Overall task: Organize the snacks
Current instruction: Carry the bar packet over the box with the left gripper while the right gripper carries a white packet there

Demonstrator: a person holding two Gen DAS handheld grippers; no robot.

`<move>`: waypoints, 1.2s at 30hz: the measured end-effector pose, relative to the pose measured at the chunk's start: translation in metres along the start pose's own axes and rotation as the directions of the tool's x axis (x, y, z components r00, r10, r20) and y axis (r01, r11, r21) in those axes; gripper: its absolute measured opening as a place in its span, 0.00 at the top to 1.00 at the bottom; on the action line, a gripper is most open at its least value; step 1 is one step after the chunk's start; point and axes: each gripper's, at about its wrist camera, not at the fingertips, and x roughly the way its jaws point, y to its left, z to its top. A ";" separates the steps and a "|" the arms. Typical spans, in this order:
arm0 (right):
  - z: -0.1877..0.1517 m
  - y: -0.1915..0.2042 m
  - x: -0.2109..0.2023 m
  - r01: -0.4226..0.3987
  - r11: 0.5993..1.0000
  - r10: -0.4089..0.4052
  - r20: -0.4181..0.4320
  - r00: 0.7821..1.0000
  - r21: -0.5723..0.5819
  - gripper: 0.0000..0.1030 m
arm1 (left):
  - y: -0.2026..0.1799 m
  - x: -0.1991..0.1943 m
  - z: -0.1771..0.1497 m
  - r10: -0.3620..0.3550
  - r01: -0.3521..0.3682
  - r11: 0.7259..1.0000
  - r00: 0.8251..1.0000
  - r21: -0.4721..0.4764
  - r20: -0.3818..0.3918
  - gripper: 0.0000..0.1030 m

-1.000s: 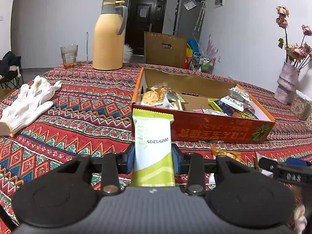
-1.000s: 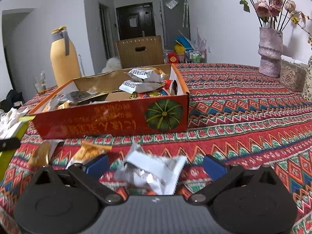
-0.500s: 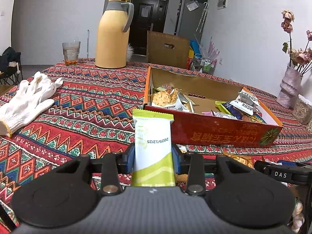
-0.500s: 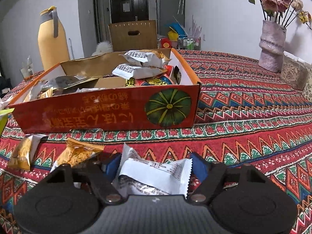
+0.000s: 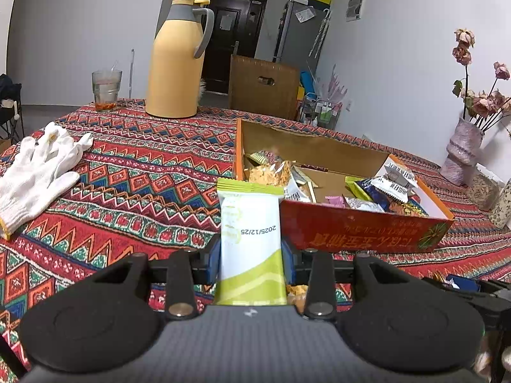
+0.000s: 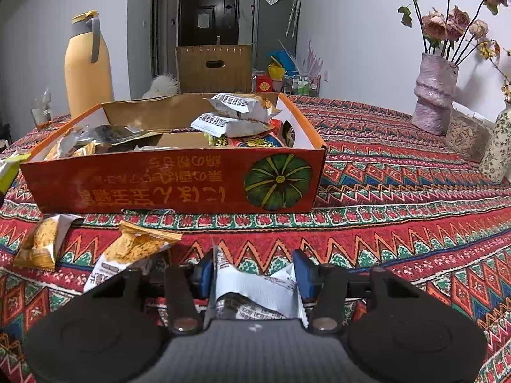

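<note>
Green-and-white snack packet [image 5: 250, 245]: flat, sealed, date stamp printed upside down, standing upright. It is clamped between the blue pads of the left gripper [image 5: 251, 263], whose jaws are fully closed on its sides. White crumpled wrapper [image 6: 255, 290]: creased, printed lettering on its lower edge, sitting between the blue pads of the right gripper [image 6: 254, 276]; these jaws have just been closing and both pads now press its edges. Red snack box [image 6: 179, 182] stands just ahead on the patterned tablecloth [image 6: 399, 223], holding assorted packets. Two orange snack packets [image 6: 134, 249] lie loose between box and right gripper. White gloves [image 5: 35, 166], yellow thermos [image 5: 177, 60] and vase [image 6: 434, 95] stand clear.
</note>
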 end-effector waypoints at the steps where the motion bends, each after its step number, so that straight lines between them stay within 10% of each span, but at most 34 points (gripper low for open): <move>1: 0.000 0.000 -0.002 0.002 1.000 -0.002 0.005 1.000 0.002 0.53 | 0.000 -0.001 0.002 -0.002 0.002 1.000 1.000 0.001 0.002 0.63; 36: 0.110 0.016 -0.007 -0.152 0.987 0.158 0.276 0.948 -0.044 0.53 | -0.056 0.045 0.103 0.036 -0.040 0.998 0.996 0.053 0.079 0.63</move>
